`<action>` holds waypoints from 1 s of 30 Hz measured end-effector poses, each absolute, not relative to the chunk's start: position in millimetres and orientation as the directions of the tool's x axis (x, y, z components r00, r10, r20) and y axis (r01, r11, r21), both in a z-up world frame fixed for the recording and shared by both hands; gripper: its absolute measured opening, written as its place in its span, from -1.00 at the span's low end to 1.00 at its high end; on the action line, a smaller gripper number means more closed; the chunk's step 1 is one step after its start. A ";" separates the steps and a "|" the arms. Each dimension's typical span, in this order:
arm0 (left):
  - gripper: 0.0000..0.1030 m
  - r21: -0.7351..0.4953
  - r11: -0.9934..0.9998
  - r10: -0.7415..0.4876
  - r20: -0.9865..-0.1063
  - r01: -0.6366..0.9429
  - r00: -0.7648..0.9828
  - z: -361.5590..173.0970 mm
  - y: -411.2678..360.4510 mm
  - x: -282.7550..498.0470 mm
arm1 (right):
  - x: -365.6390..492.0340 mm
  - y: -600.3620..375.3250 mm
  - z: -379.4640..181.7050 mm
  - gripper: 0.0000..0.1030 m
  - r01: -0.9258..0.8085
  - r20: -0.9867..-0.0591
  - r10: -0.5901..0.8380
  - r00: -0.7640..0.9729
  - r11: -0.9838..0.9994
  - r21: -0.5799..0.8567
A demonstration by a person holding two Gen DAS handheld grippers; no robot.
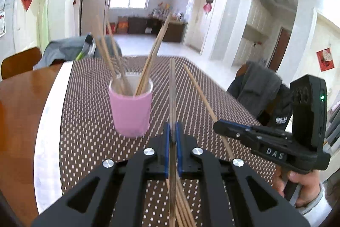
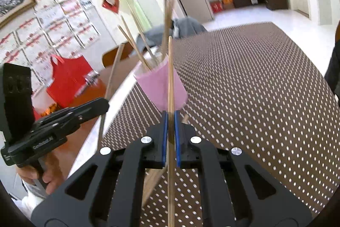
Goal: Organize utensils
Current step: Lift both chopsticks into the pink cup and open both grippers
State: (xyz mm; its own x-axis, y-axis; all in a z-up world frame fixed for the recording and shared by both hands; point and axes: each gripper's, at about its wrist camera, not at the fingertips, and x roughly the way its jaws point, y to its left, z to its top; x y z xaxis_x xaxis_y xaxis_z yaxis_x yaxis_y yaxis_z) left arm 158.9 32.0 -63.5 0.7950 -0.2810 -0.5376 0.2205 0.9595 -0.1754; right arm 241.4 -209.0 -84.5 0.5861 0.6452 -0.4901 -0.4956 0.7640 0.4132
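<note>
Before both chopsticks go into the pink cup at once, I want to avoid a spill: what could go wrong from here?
1. The pink cup stands free on the dotted mat and already holds leaning chopsticks; a nudge might tip it.
2. The left gripper and right gripper each pinch one chopstick and are close together, so the sticks may cross or collide.
</note>
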 end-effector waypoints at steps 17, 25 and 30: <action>-0.88 -0.224 0.949 -0.278 -0.269 0.221 0.922 -5.3 59.4 196.1 | 275.2 -142.5 -24.8 -0.87 -0.605 -0.241 0.705 0.667 0.701 0.377; -0.88 -0.305 0.931 -0.252 -0.146 0.199 0.957 8.5 80.9 224.4 | 298.8 -122.1 -13.5 -0.87 -0.592 -0.129 0.667 0.734 0.721 0.361; -0.88 -0.303 0.937 -0.200 -0.060 0.173 0.978 13.3 84.9 233.4 | 316.1 -105.7 -10.3 -0.87 -0.596 -0.067 0.654 0.754 0.723 0.350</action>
State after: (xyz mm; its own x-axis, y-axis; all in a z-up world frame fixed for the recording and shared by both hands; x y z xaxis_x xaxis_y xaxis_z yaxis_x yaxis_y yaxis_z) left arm 233.4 84.9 13.3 0.9780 -0.1998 -0.0595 0.1731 0.9373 -0.3026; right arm 316.1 -105.7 -10.3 0.7537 0.6537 -0.0670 -0.5959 0.7229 0.3497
